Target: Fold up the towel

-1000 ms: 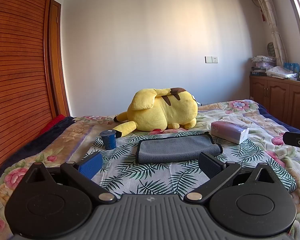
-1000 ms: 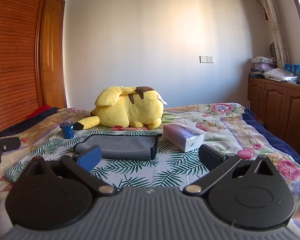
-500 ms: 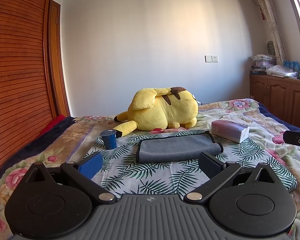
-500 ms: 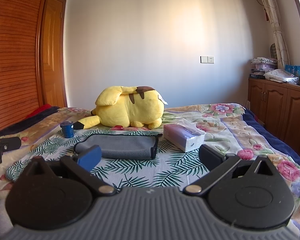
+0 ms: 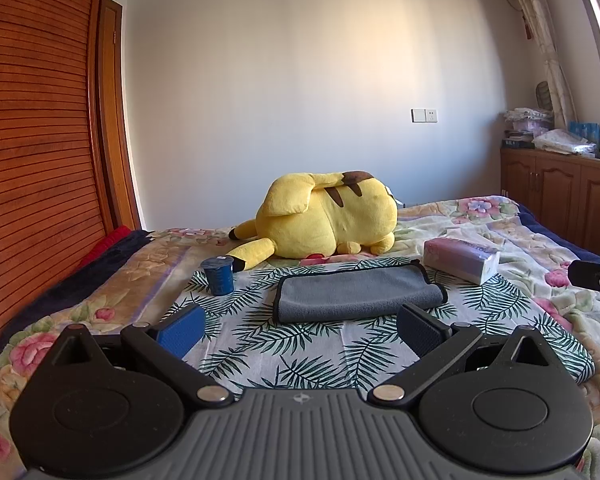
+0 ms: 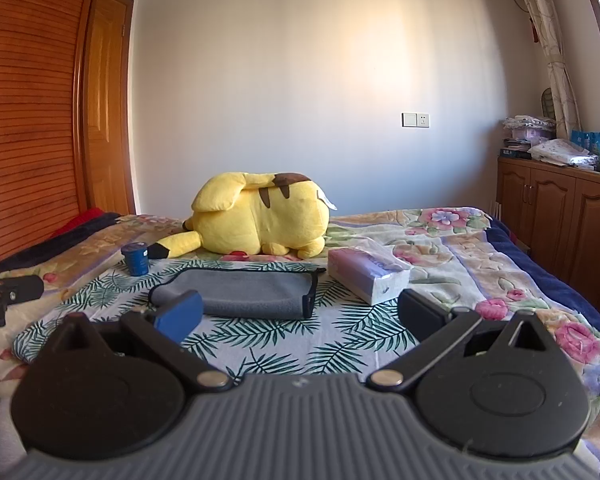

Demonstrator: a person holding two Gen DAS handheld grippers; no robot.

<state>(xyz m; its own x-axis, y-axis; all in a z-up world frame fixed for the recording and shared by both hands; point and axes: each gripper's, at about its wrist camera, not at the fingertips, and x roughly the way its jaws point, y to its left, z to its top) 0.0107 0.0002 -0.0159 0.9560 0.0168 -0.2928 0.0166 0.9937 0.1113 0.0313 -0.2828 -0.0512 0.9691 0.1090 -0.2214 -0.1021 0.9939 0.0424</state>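
Wardrobe: a brown wooden wall of slats, far on the left side.
Blue cup: a small dark blue cup with a lid. It stands upright on the leaf-print cloth, left of the towel and close to the toy's tail.
Left gripper: its two fingers are spread wide apart and hold nothing (one pad is blue, one is black). It hangs above the leaf-print cloth, near the front edge of the towel but not touching it.
Pikachu plush: a big yellow toy with brown stripes, lying on the bed just behind the towel.
Towel: gray with a dark edge. It lies flat on the leaf-print cloth in the middle of the bed, already folded over, with the fold toward the grippers.
Right gripper: its fingers are wide apart too, with nothing between them. It hangs in front of the towel, and its blue pad sits in front of the towel's left corner in the right wrist view.
Tissue pack: a pale purple and white pack, lying on the bed just right of the towel.
Cabinet: brown wooden doors on the far right, with piled things on top.
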